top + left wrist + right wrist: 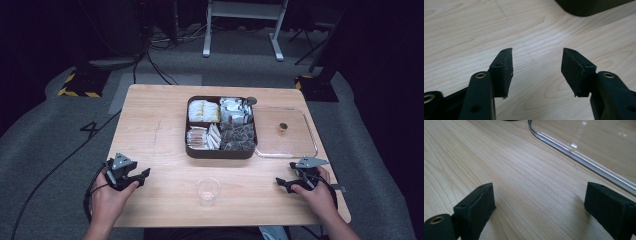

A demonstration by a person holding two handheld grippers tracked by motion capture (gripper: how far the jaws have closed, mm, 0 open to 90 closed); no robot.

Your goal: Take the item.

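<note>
A large dark figure "4" (90,129) is marked on the grey carpeted floor (45,165), left of the light wooden table (150,125).

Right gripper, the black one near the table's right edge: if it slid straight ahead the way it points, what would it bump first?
Probably the curved rim of the clear plastic lid; bare wood lies between it and the open right gripper. Depth is uncertain.

Wooden table (160,125), dark four-compartment box (220,152) of wrapped packets at its middle, grey carpeted floor (60,130), black cables (150,60) trailing across it, white desk frame (242,10) behind, yellow-black striped stand feet (79,91)
</note>
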